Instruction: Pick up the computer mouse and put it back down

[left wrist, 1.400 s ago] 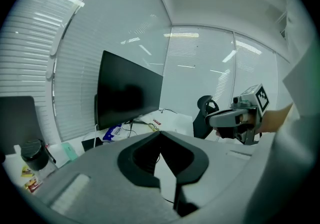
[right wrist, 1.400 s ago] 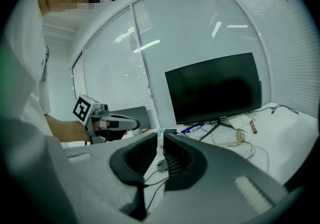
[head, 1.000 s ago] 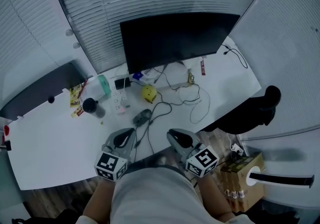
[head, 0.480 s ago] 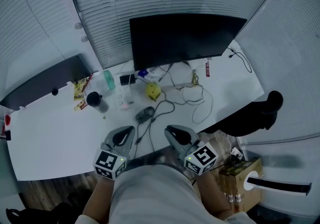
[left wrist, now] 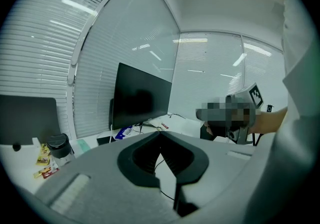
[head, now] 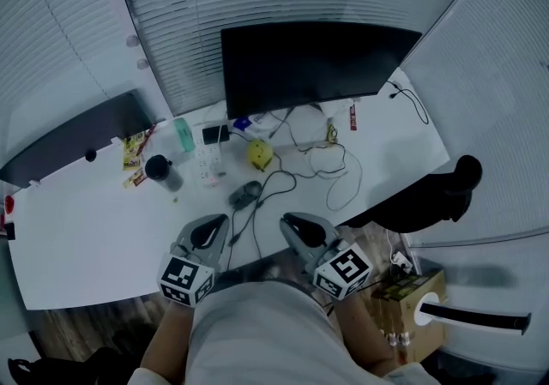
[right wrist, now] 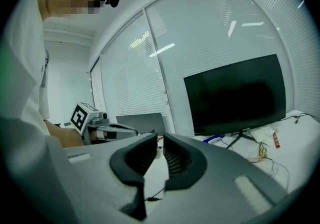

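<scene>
The dark grey computer mouse (head: 245, 195) lies on the white desk (head: 86, 246), its cable running back toward the monitor. My left gripper (head: 208, 233) hovers at the desk's front edge, just left of and nearer than the mouse. Its jaws are shut with nothing in them, and the tips meet in the left gripper view (left wrist: 160, 134). My right gripper (head: 296, 227) hangs to the right of the mouse and nearer than it. A thin slit shows between its jaws (right wrist: 158, 138), and nothing is in it. Neither gripper touches the mouse, which both gripper views hide behind the jaws.
A black monitor (head: 317, 62) stands at the back, with a laptop (head: 73, 147) at the far left. Between them lie a black cup (head: 157, 169), a teal bottle (head: 182, 135), a power strip (head: 206, 169), a yellow object (head: 257, 153) and loose cables (head: 334, 173). A cardboard box (head: 407, 289) sits on the floor at right.
The head view has shifted slightly. Both grippers stay by the desk's front edge and the mouse lies where it was.
</scene>
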